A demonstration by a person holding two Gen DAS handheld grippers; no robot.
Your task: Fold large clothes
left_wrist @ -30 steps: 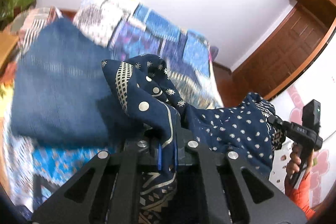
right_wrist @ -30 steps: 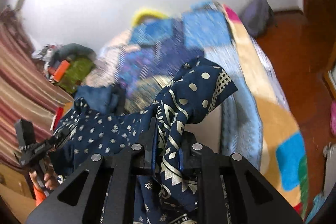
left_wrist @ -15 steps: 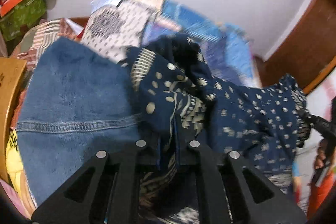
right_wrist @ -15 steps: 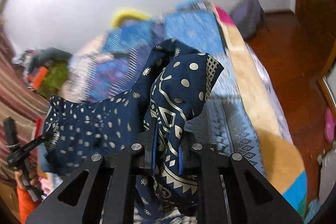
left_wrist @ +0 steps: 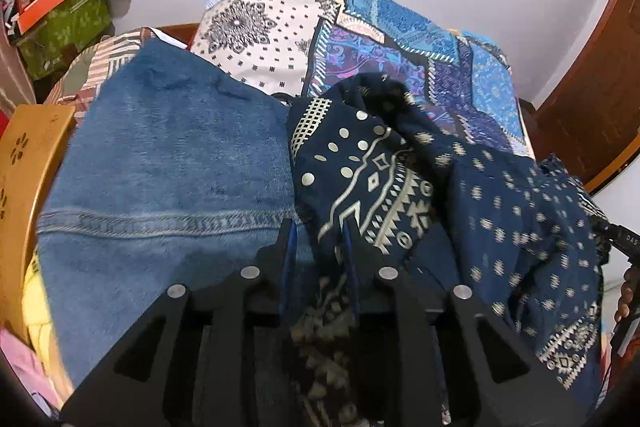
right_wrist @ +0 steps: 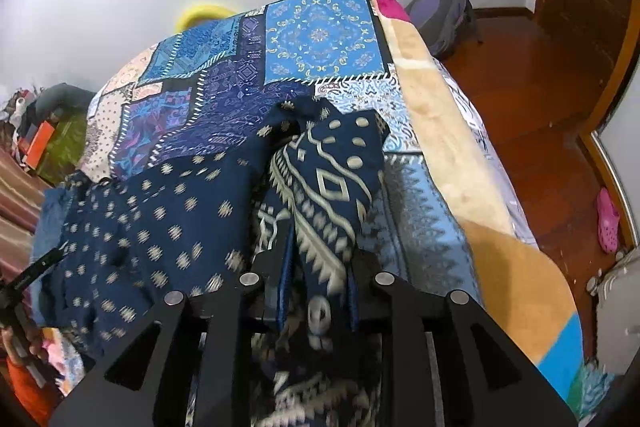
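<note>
Both grippers have come down toward the bed since a second ago, and the navy patterned garment [left_wrist: 400, 187] that hung bunched between them now lies draped on the patchwork bedspread [right_wrist: 320, 39].

Left gripper [left_wrist: 320, 239]: its jaws are opening, standing a little apart, with a fold of the garment's printed border between them; the cloth looks loose rather than pinched. At its 10 o'clock lies folded blue denim [left_wrist: 168, 167], its edge touching the garment.

Right gripper [right_wrist: 320, 259]: its jaws are opening too, slightly apart, and a twisted band of the same garment runs between them toward 12 o'clock. The blue pads [right_wrist: 286, 267] show beside the cloth with a small gap.

From the right wrist view, the dotted body of the garment spreads toward 9 o'clock, where the other gripper's tip meets its far corner.
</note>
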